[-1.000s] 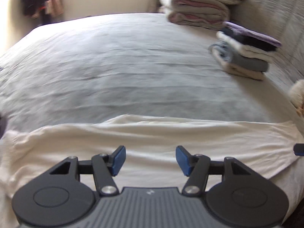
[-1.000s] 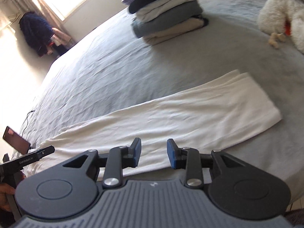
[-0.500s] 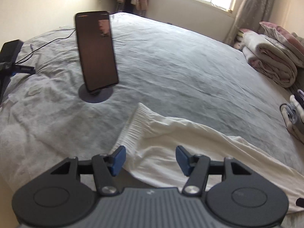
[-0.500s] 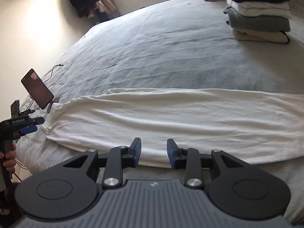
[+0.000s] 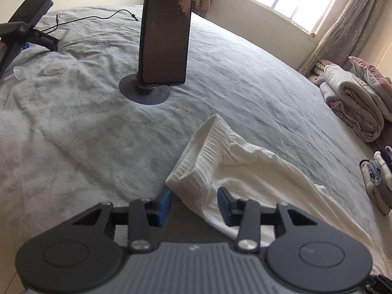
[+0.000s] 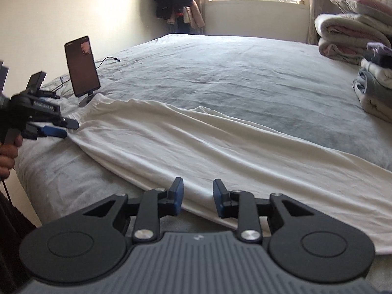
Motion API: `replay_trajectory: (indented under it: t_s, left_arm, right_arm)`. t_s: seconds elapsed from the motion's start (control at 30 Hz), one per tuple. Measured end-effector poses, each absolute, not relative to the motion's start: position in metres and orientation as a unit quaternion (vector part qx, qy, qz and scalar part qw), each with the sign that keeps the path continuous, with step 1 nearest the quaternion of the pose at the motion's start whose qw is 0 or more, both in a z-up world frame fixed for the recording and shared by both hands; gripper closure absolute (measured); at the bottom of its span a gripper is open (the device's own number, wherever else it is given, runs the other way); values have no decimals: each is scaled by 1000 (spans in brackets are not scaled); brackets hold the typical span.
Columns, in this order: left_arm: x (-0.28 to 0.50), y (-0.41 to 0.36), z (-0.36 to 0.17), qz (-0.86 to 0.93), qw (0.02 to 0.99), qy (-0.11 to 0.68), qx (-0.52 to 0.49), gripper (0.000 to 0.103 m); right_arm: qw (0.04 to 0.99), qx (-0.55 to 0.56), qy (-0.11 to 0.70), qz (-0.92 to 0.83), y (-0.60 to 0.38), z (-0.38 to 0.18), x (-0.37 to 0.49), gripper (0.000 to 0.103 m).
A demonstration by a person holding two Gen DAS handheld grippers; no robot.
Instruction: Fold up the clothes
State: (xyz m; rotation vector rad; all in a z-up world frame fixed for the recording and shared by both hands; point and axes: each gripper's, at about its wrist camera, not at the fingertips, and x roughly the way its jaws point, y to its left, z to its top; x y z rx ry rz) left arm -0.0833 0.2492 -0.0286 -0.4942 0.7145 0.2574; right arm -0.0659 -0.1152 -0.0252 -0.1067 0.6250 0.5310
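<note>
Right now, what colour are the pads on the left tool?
Blue pads on a black frame, clearest in the left wrist view.

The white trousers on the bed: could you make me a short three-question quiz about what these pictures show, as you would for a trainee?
1. True or false: the left gripper is shut on the ribbed waistband of the white trousers.
2. What stands upright on a round base just beyond the waistband? A) a lamp B) a smartphone C) a mug
3. Fill in: the right gripper is open at the near edge of the trousers, which lie stretched out on the grey ____.

Key:
1. False; its jaws are open around the waistband corner.
2. B, the smartphone.
3. bedspread.
</note>
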Motion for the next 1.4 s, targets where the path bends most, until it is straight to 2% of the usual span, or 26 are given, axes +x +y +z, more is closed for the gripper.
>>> replay_trajectory:
  t_s: [0.07, 0.3, 0.5, 0.53, 0.57, 0.63, 0.8, 1.13, 1.2, 1.27, 1.3, 1.33, 1.37, 1.4]
  left_arm:
    - [-83, 249, -32, 127, 899, 342, -242, 73]
    - [-85, 247, -33, 135, 903, 326, -247, 80]
    - [-85, 246, -32, 134, 906, 313, -253, 90]
    - [-85, 245, -32, 135, 906, 312, -252, 91]
    - [-84, 245, -32, 136, 906, 312, -251, 92]
    - [-84, 245, -32, 138, 906, 310, -253, 92]
    - [-88, 249, -26, 140, 909, 294, -259, 93]
    - [-84, 251, -38, 161, 894, 342, -241, 94]
    - [-85, 249, -35, 160, 896, 344, -229, 92]
    - [-86, 246, -31, 161, 899, 346, -216, 84]
    - [-86, 243, -28, 164, 900, 346, -207, 78]
    - [-87, 241, -23, 169, 904, 342, -195, 64]
    - [-89, 238, -18, 173, 908, 334, -183, 55]
    - [-91, 235, -12, 177, 914, 324, -171, 53]
  right_arm:
    - [916, -83, 290, 266, -107, -27, -69, 75]
    - [908, -154, 252, 298, -89, -26, -80, 76]
    - [897, -196, 249, 308, -75, -37, -79, 76]
    - [897, -202, 246, 306, -74, -38, -79, 83]
    - [897, -206, 244, 304, -73, -39, -78, 96]
    - [898, -211, 241, 301, -72, -39, -78, 102]
    - [900, -188, 236, 315, -80, -23, -83, 102]
    - [877, -159, 292, 346, -78, -33, -76, 102]
    - [876, -150, 301, 346, -78, -35, -73, 101]
    - [875, -132, 312, 346, -81, -33, -70, 94]
    - [874, -122, 318, 348, -83, -30, -69, 89]
    - [872, -112, 324, 349, -85, -27, -69, 87]
    - [871, -103, 329, 350, -87, -25, -68, 82]
    - [871, -95, 331, 350, -90, -21, -68, 79]
